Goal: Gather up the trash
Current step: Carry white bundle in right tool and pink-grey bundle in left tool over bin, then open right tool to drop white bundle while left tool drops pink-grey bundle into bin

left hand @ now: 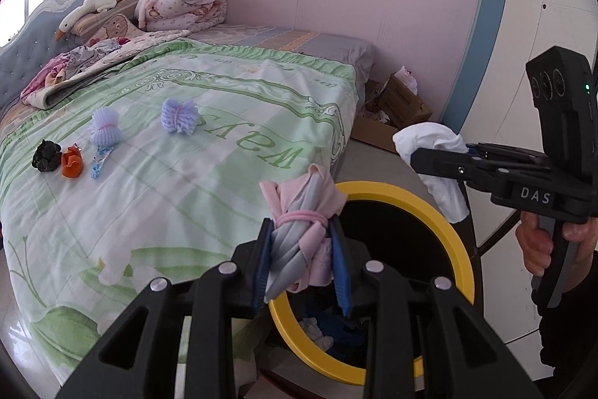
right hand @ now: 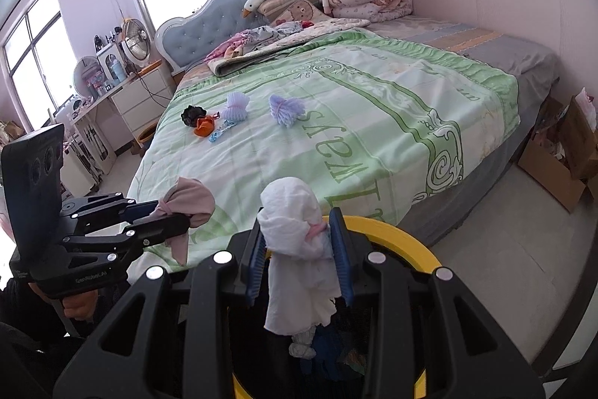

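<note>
Two bundles are held over yellow-rimmed round bin [left hand: 403, 200]: pink-grey cloth bundle [left hand: 302, 234] clamped in left gripper [left hand: 303, 262], white cloth wad [right hand: 295, 249] in right gripper [right hand: 301, 262]; approx five scraps left on green bedspread [right hand: 373, 122], e.g. black crumpled wad [left hand: 46, 156]

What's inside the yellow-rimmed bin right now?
Inside the yellow-rimmed bin, something blue and a crumpled white piece show. The left gripper and its pink bundle hide the rest.

The left hand-held gripper [left hand: 302, 260] clamps a pink-and-grey bundle [left hand: 304, 234], seemingly cloth, above the yellow-rimmed bin [left hand: 444, 223].
</note>
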`<state>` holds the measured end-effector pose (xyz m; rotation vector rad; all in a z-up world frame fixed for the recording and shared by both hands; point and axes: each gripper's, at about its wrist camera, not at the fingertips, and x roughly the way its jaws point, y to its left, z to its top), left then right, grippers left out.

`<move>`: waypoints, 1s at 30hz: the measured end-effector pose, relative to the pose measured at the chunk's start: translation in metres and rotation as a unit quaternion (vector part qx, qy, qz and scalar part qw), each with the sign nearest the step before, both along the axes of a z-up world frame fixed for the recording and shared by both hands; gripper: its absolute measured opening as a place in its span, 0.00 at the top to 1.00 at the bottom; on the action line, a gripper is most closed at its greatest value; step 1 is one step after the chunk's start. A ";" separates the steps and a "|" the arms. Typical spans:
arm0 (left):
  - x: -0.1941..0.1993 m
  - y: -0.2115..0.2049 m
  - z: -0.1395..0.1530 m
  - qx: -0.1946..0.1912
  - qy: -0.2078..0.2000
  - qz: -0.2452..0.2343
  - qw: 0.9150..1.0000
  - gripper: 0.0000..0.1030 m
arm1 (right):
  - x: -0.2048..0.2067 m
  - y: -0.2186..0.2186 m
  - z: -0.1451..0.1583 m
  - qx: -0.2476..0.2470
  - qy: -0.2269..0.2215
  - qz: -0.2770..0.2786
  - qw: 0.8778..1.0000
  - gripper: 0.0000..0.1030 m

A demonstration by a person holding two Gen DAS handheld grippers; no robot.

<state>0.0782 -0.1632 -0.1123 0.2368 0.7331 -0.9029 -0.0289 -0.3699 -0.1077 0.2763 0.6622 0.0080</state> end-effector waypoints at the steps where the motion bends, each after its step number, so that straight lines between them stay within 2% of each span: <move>1: -0.001 -0.003 -0.003 0.005 0.001 -0.003 1.000 0.74 | -0.002 -0.001 -0.002 -0.001 0.003 -0.002 1.000 0.70; 5: -0.004 -0.011 -0.016 0.020 0.017 -0.009 1.000 0.74 | -0.004 -0.006 -0.015 0.002 0.023 -0.002 1.000 0.70; 14: -0.013 -0.021 -0.033 0.025 0.038 -0.028 0.999 0.73 | -0.014 -0.021 -0.038 0.006 0.049 -0.014 0.999 0.69; 19: -0.016 -0.020 -0.029 0.010 0.035 -0.041 0.999 0.73 | -0.017 -0.022 -0.037 -0.004 0.051 -0.008 0.999 0.69; 20: -0.016 -0.019 -0.027 0.007 0.032 -0.043 0.999 0.71 | -0.017 -0.022 -0.036 -0.006 0.051 -0.007 0.999 0.67; 22: -0.018 -0.016 -0.022 -0.002 0.023 -0.040 0.999 0.59 | -0.018 -0.023 -0.033 -0.012 0.051 -0.011 0.999 0.63; 24: -0.016 -0.011 -0.018 -0.012 0.022 -0.038 0.999 0.53 | -0.019 -0.026 -0.030 -0.012 0.048 -0.017 0.999 0.55; 27: -0.010 -0.002 -0.014 -0.023 0.023 -0.027 0.999 0.40 | -0.019 -0.031 -0.023 -0.013 0.042 -0.031 0.999 0.53; 30: -0.003 0.007 -0.015 -0.024 0.023 -0.013 0.999 0.37 | -0.015 -0.033 -0.020 -0.015 0.040 -0.037 0.998 0.53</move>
